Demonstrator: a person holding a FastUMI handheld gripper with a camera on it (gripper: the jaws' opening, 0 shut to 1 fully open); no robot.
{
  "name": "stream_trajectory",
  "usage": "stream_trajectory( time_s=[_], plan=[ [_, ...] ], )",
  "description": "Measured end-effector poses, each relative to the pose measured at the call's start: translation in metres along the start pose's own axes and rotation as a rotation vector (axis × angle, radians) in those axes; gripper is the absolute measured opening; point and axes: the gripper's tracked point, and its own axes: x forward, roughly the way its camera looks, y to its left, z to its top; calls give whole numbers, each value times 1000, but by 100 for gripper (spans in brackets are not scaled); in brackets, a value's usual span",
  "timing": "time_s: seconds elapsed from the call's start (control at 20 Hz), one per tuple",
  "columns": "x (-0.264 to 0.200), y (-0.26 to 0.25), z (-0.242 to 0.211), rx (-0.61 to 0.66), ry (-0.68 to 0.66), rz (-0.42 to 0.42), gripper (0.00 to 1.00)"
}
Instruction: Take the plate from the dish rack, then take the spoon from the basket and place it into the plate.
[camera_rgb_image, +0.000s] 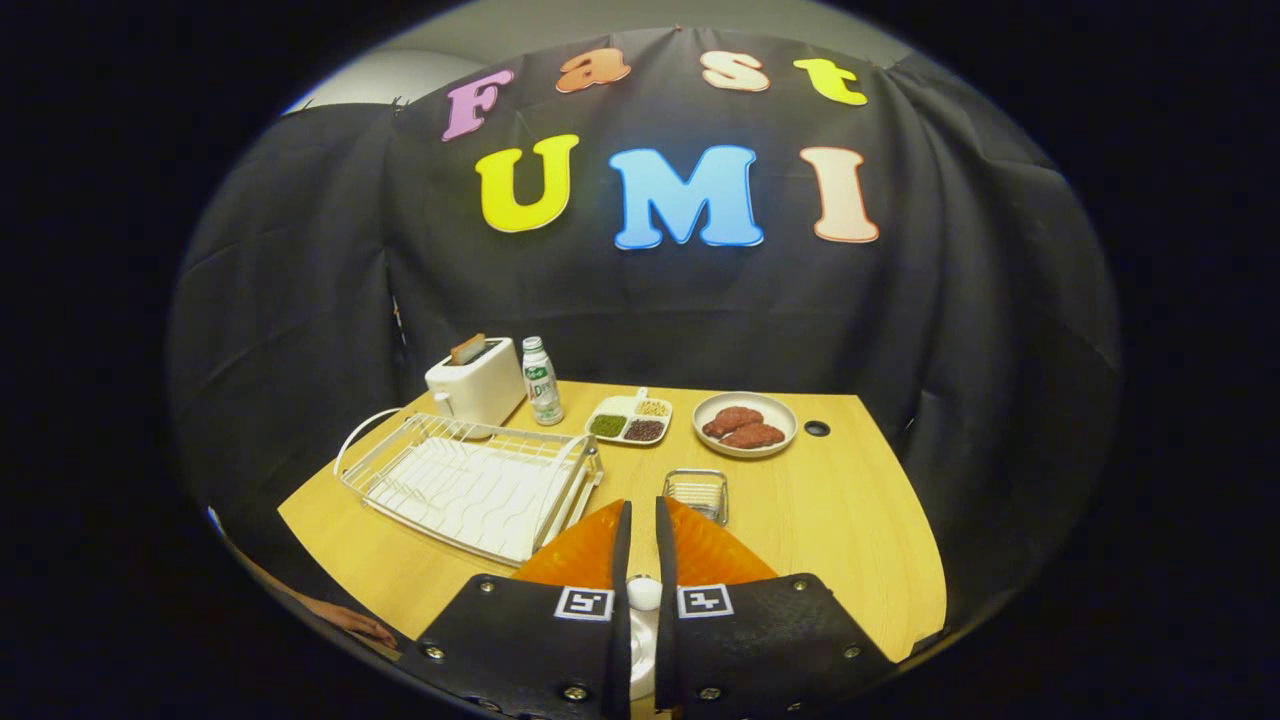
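My gripper (642, 512) hangs low over the near part of the table, its fingers drawn close with only a narrow slit between them. In that slit a white spoon (643, 593) is pinched; only a rounded bit of it shows. An orange plate (585, 555) lies on the table right under the fingers and spreads out on both sides of them. Just beyond the right fingertip stands the small wire basket (696, 492), which looks empty. The white dish rack (470, 482) sits to the left of the fingers with no dishes in it.
Along the back of the wooden table (850, 520) stand a white toaster (477, 380), a small bottle (541, 382), a divided tray of beans (629, 419) and a bowl of brown patties (745, 424). A person's hand (345, 620) rests at the table's near left edge.
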Motion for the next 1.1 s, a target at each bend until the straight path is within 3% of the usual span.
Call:
stream_trajectory(
  time_s=[0.45,1.1],
  plan=[
    [18,39,-50,-45,128,80,9],
    [48,90,-72,-179,189,175,11]
  ],
)
